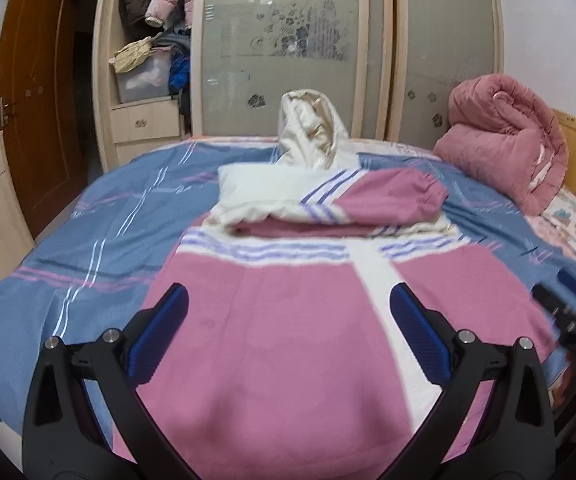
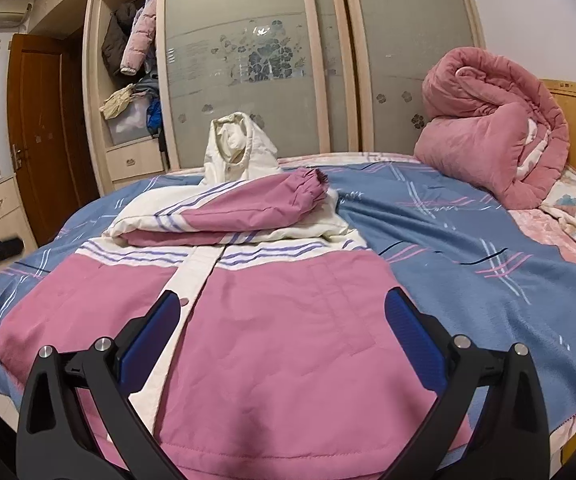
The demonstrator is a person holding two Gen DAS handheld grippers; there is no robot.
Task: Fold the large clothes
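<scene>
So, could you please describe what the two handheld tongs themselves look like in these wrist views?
Both look alike. The left tongs and right tongs each have two matte black plastic fingers with triangular cut-outs, silver round pivot bolts near the knuckles, and ribbed blue pads on the inner faces. No cables, markings or sleeves show.

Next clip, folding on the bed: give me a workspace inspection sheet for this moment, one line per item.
Surface: bed with blue plaid cover, fairly flat.
Job's things: pink and white jacket lies front up, sleeves folded across the chest, pink cuff on top; white hood stands up at the far end.
Clutter: rolled pink quilt at the headboard side, apart from the jacket.
Grippers: left hand-held gripper open over the jacket's lower part; right hand-held gripper open over the hem area; neither holds fabric.
Cables: nothing seen.
Surroundings: wardrobe with frosted sliding doors, open section stuffed with clothes, wooden door.
</scene>
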